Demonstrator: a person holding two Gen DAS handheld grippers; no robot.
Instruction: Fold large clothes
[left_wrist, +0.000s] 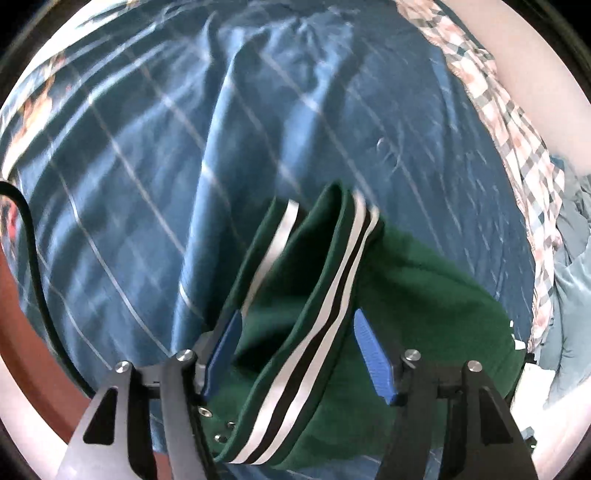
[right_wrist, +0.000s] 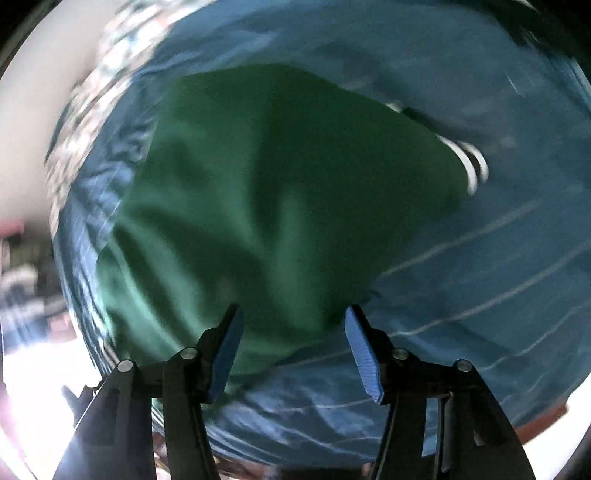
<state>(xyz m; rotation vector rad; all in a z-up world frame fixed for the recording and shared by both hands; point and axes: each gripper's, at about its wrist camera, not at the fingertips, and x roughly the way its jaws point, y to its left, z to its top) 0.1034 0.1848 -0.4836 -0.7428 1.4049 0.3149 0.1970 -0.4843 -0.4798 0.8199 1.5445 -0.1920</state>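
- The left gripper (left_wrist: 295, 350) is spread wide, its blue pads either side of the striped edge of a green garment (left_wrist: 406, 295).
- The right gripper (right_wrist: 291, 350) is also released, hovering over the garment (right_wrist: 277, 184).
- It lies on a blue checked bedsheet (left_wrist: 147, 166).

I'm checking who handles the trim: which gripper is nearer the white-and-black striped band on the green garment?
Left. The left gripper has the striped band running between its open fingers. From the right gripper, the band lies far off at the green garment's opposite edge.
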